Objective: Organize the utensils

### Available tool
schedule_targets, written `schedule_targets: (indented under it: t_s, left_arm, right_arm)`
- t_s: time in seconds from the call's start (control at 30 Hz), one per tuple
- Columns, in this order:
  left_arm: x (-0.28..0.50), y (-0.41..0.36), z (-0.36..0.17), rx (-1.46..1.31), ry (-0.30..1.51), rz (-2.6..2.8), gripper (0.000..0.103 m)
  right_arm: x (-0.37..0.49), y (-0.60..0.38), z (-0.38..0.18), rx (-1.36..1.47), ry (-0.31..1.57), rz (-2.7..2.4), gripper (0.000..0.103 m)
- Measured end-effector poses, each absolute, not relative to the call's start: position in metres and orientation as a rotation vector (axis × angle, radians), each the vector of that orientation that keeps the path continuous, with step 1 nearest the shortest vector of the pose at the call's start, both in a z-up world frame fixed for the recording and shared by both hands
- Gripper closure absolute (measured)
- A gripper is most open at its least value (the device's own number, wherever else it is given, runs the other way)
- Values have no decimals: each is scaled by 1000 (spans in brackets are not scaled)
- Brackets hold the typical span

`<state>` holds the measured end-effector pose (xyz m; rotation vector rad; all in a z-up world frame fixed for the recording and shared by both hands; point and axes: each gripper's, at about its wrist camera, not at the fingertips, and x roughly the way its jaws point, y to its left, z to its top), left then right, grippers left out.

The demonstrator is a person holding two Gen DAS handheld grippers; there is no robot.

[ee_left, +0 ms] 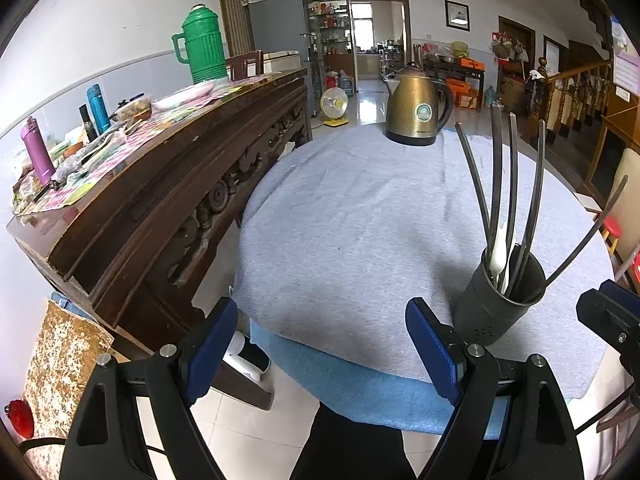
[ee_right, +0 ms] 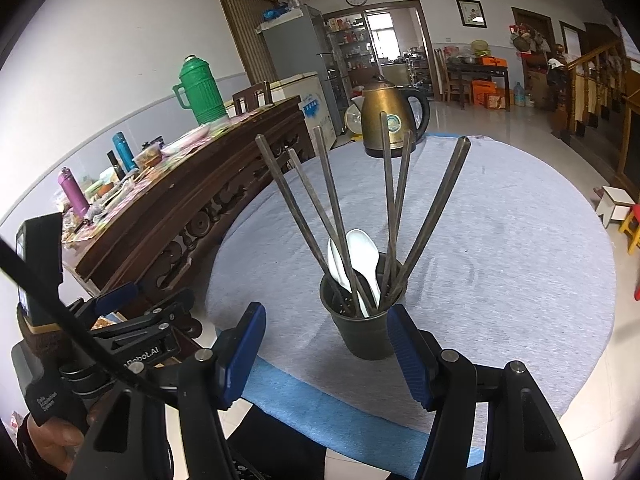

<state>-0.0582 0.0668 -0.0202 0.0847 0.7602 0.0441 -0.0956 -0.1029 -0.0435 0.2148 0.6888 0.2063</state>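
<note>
Upright near the front edge of the round grey-covered table [ee_right: 500, 240] stands a dark utensil holder [ee_right: 366, 332], with several long dark chopsticks [ee_right: 430, 218] fanning out of it and two white spoons [ee_right: 362, 258] resting inside. Both claws hang apart from it with nothing between their blue pads: the right gripper [ee_right: 326, 354] spread just before the holder, the left gripper [ee_left: 320, 354] spread wide beside it. A brass-coloured kettle [ee_left: 416, 110] sits at the table's far side.
</note>
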Motion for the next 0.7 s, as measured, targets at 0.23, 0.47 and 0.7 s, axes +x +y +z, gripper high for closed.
schedule_targets:
  t_s: [0.23,0.47,0.7]
  left_arm:
    - [-62,67,-16,92,751,50,17]
    - [-64,65,-13,96,743,38,17]
    - [-66,65,-11,101,736,30,17]
  right_arm:
    - [-99,-105,-41,223,676,210,36]
    - [-102,-107,-39,227,669,202,36]
    - [-103,-109,-38,229,668,195,36]
